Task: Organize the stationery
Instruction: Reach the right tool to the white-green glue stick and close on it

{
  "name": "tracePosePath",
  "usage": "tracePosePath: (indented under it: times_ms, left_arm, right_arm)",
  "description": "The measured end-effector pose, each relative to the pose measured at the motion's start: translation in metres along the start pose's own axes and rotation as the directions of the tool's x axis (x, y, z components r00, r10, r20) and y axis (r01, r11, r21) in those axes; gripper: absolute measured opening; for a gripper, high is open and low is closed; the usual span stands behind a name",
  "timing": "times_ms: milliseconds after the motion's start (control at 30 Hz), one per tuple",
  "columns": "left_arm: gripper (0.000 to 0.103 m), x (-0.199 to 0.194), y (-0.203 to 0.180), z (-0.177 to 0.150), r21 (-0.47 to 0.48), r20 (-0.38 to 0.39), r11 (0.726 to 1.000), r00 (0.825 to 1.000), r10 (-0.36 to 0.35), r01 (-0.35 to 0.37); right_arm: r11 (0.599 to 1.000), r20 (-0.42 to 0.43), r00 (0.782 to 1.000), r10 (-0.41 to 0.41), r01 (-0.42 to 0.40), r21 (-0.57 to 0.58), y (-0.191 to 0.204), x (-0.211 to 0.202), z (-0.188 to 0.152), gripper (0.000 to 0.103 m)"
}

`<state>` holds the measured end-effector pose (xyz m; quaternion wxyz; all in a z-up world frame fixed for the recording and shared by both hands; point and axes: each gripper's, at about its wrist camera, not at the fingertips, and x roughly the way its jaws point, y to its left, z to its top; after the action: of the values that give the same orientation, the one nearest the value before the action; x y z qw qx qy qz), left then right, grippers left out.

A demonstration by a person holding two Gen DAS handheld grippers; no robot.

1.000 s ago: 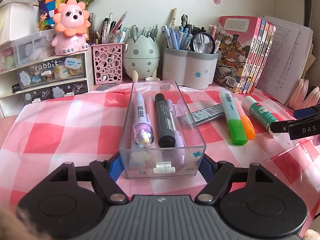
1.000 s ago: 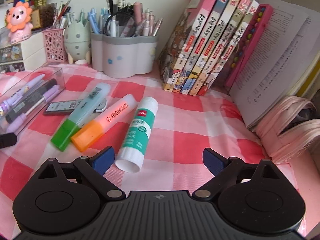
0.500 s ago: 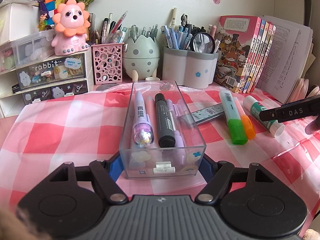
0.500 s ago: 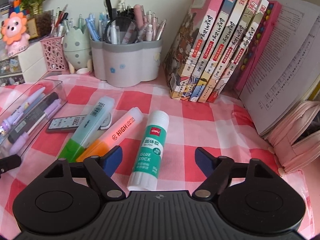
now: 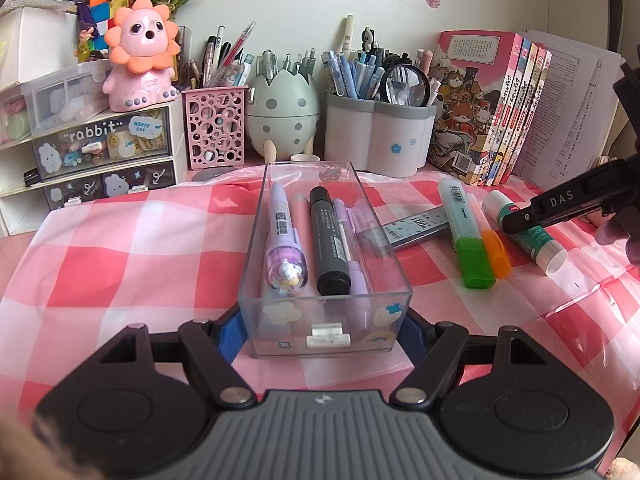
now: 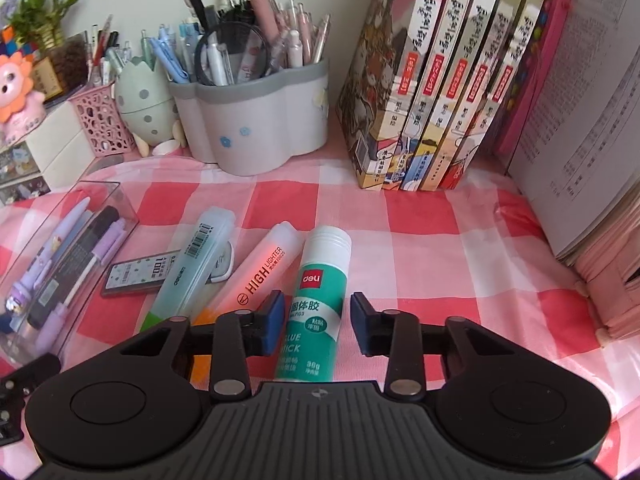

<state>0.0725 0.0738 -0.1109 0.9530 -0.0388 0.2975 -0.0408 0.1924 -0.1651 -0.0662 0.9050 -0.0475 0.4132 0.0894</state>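
Observation:
A clear plastic tray (image 5: 256, 236) with several pens and a black marker (image 5: 326, 236) lies on the pink checked cloth. My left gripper (image 5: 320, 332) is shut on the tray's near end, one blue pad on each side wall. To the right lie a green highlighter (image 6: 192, 264), an orange highlighter (image 6: 260, 276), a lead case (image 6: 136, 276) and a white-and-green glue stick (image 6: 320, 280). My right gripper (image 6: 316, 322) straddles the glue stick and its jaws are closing. The left pad is at the stick's side; a gap shows at the right pad. One right finger (image 5: 560, 206) crosses the glue stick (image 5: 556, 256).
Along the back wall stand a grey pen holder (image 6: 256, 136), an egg-shaped holder (image 5: 280, 112), a pink mesh cup (image 5: 214, 128) and small drawers (image 5: 104, 148). Upright books (image 6: 440, 100), a paper stack (image 6: 580, 120) and a pink pouch (image 6: 612, 288) fill the right side.
My right gripper has slid left and forward over the glue stick and its jaws have narrowed around it. The left gripper and the tray have not moved.

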Motion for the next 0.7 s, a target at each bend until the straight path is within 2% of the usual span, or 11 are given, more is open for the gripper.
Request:
tracePosePath:
  times_ms: [367, 600, 700]
  left_arm:
    - [0.049, 0.0, 0.001, 0.001, -0.005, 0.001, 1.0, 1.0, -0.004, 0.004]
    - [0.049, -0.001, 0.001, 0.0, -0.006, 0.002, 1.0, 1.0, -0.006, 0.006]
    - [0.049, -0.001, 0.001, -0.001, -0.005, 0.001, 1.0, 1.0, -0.005, 0.005]
  right_arm:
    - [0.995, -0.069, 0.997, 0.028, -0.021, 0.102, -0.008, 0.006, 0.008, 0.03]
    - [0.977, -0.036, 0.997, 0.068, -0.06, 0.202, -0.012, -0.01, 0.01, 0.03]
    - [0.966, -0.012, 0.994, 0.11, -0.104, 0.237, -0.006, -0.017, 0.017, 0.03]
